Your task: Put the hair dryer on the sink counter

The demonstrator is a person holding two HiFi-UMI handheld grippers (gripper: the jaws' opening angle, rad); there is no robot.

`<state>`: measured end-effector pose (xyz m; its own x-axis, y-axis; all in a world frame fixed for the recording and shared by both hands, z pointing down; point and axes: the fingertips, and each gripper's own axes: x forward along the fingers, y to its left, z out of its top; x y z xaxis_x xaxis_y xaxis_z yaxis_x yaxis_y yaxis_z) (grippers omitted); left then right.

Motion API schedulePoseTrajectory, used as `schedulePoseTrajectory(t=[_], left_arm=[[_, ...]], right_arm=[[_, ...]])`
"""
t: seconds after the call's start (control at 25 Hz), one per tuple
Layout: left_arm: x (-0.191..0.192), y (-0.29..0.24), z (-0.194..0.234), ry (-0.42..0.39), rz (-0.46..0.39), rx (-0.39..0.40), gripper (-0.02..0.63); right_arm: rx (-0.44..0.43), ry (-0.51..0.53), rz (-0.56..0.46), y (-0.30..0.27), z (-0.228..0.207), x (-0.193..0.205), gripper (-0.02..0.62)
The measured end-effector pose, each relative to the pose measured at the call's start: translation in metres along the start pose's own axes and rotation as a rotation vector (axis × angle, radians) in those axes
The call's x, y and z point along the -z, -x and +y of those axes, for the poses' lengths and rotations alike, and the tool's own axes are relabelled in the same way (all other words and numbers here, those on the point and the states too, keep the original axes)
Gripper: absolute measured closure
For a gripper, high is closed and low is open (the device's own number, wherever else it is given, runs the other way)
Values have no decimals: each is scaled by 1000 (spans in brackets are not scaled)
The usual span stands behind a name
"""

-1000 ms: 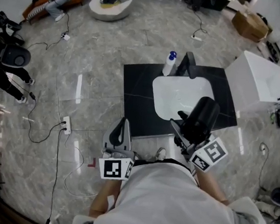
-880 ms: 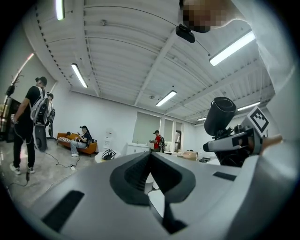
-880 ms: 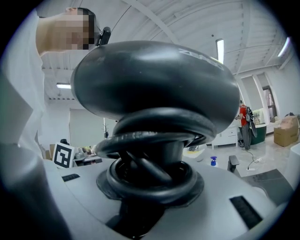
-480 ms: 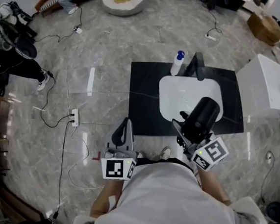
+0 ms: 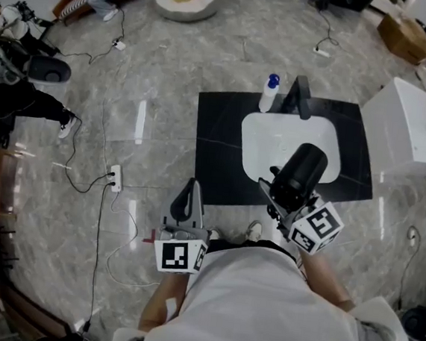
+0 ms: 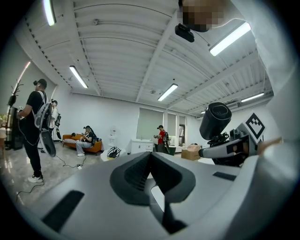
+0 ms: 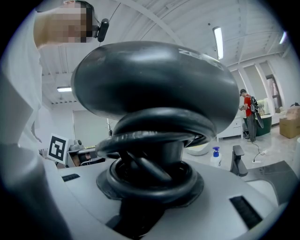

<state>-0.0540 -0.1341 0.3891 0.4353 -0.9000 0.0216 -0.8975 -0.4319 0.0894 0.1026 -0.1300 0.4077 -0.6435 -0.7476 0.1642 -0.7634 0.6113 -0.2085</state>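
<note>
My right gripper (image 5: 276,200) is shut on a black hair dryer (image 5: 301,171) and holds it over the front edge of the white sink basin (image 5: 264,145), which is set in a black counter (image 5: 215,144). In the right gripper view the hair dryer (image 7: 154,84) fills the frame, its coiled cord wrapped round the handle between the jaws. At the lower left, in front of the counter, my left gripper (image 5: 186,199) is shut with nothing in it. The left gripper view shows the hair dryer (image 6: 214,121) off to the right.
A blue-capped soap bottle (image 5: 268,93) and a dark faucet (image 5: 300,97) stand at the back of the counter. To the right is a white cabinet (image 5: 412,125). Cables and a power strip (image 5: 112,178) lie on the floor at the left, near a person (image 5: 18,87).
My right gripper has carried the hair dryer slightly left and down, further over the basin. The left gripper has stayed where it was.
</note>
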Motion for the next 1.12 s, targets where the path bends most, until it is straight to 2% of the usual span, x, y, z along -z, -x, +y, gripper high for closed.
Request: schedulePoseTrajectory(t=[0.44, 1.12], left_arm=[[3, 6, 14, 12, 4, -22, 604], [6, 23, 36, 0, 12, -119, 604]], right_arm=[[-8, -68, 30, -30, -11, 17, 428], [-40, -55, 166, -69, -20, 80, 428]])
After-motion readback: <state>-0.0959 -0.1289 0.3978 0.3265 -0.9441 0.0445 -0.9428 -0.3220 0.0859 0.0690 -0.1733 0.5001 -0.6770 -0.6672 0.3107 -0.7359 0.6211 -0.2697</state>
